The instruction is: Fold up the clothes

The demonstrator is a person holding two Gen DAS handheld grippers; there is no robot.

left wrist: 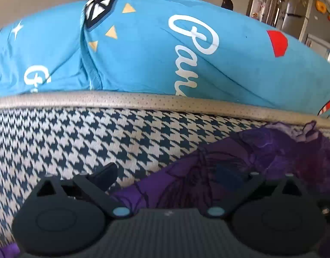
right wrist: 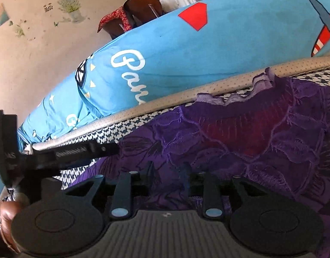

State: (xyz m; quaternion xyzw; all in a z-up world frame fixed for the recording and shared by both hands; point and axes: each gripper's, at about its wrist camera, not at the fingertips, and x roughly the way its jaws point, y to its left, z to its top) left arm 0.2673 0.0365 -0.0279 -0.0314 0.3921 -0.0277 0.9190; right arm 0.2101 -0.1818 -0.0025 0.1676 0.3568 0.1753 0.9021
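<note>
Broadly, largest to smallest:
Houndstooth surface (left wrist: pixel 68 133): underlies everything.
Purple garment (right wrist: pixel 240 129): spread ahead-right of both claws, long axis along beige piping.
Left gripper (left wrist: pixel 165 174): jaws wide apart, empty, at garment's left edge.
Right gripper (right wrist: pixel 168 172): nearer; jaws narrowed over cloth, grip unconfirmable.

A purple embroidered garment (right wrist: pixel 240 133) lies between the black jaws, on navy-and-white houndstooth fabric (left wrist: pixel 79 142); beyond, a turquoise cover (left wrist: pixel 147 49) with white lettering.

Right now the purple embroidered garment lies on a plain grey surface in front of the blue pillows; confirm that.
Wrong surface. The purple embroidered garment lies on a black-and-white houndstooth cover, not plain grey, as the left wrist view shows. The blue pillows are behind it.
</note>
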